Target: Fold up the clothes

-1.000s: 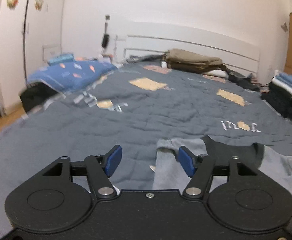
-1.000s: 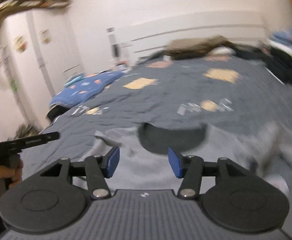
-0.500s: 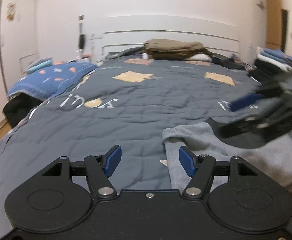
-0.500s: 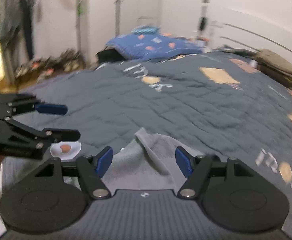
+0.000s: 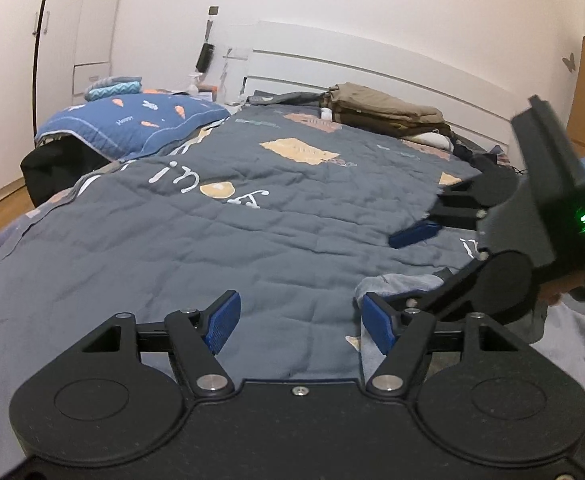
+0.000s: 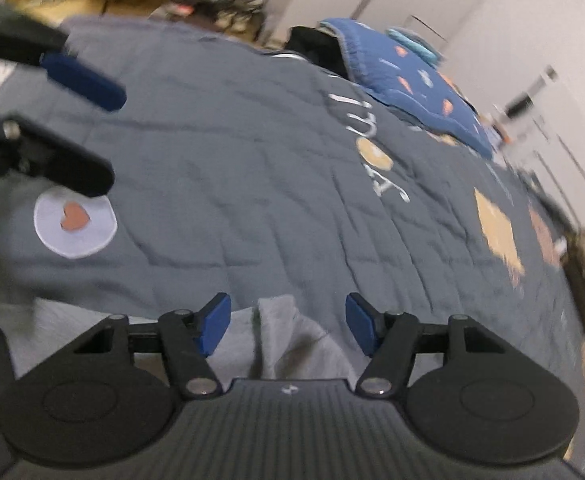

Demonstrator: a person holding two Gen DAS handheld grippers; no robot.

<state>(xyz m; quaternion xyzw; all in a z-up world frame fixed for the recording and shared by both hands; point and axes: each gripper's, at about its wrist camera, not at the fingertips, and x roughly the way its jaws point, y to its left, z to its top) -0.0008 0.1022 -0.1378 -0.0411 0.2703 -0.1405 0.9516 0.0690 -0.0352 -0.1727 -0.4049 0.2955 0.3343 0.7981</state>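
Reaching: right gripper [image 6: 286, 328] has swung in and rolled, jaws just narrowed yet apart, straddling the grey garment [image 6: 292, 344] corner.
Left gripper [image 5: 296, 322]: parted, empty, garment edge at its right finger.
Meaning: likely about to pinch.
Far: quilt [image 5: 220, 248], folded clothes [image 5: 384, 112].

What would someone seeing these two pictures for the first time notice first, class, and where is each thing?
The grey quilted bedspread fills both views, with orange patches and white lettering. At its near edge lies a crumpled light grey garment, with the open right gripper poised over a raised fold and the open left gripper beside its edge. Folded khaki clothes are stacked by the white headboard.
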